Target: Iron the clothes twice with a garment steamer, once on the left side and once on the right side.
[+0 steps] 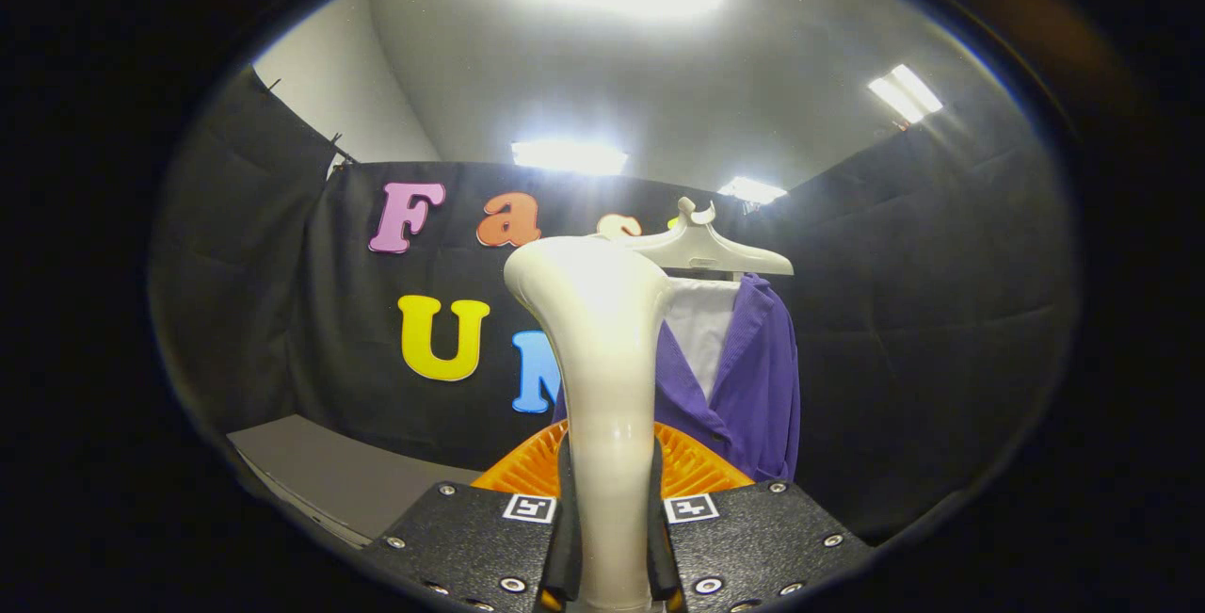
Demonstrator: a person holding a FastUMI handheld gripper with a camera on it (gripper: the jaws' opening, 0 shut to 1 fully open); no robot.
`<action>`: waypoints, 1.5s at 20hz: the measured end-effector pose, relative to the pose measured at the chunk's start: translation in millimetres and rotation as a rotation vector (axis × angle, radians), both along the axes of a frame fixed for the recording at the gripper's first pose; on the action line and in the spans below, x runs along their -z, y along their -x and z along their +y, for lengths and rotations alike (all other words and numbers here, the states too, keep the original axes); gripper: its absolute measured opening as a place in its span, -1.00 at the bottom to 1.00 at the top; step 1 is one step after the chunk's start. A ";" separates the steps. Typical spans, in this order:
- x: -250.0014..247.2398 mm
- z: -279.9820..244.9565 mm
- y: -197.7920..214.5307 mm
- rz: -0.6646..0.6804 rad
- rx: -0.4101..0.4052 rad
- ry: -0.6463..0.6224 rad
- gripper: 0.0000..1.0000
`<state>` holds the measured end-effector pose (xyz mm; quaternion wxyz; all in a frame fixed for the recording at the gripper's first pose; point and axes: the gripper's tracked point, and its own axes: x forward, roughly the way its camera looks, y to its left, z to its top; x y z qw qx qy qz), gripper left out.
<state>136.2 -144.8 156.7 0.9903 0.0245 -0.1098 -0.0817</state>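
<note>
At the bottom centre of the frame the gripper point(610, 538) clamps both fingers on the handle of the steamer point(602, 378), whose cream body rises upright between them to mid-frame. Behind the handle sits an orange ribbed part point(697, 467). Farther back, right of centre, a purple shirt point(753, 387) hangs on a pale hanger point(706, 250).

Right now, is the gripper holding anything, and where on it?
Yes: the gripper is shut on the garment steamer, both fingers pressing its narrow handle, the wider head standing above them.
</note>
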 end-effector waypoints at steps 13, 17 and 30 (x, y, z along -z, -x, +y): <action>23.6 -50.2 -113.2 0.039 0.124 -0.029 -0.45; 39.7 -62.2 -135.0 0.057 0.145 -0.058 -0.45; 99.1 -80.5 -166.4 0.123 0.152 -0.112 -0.46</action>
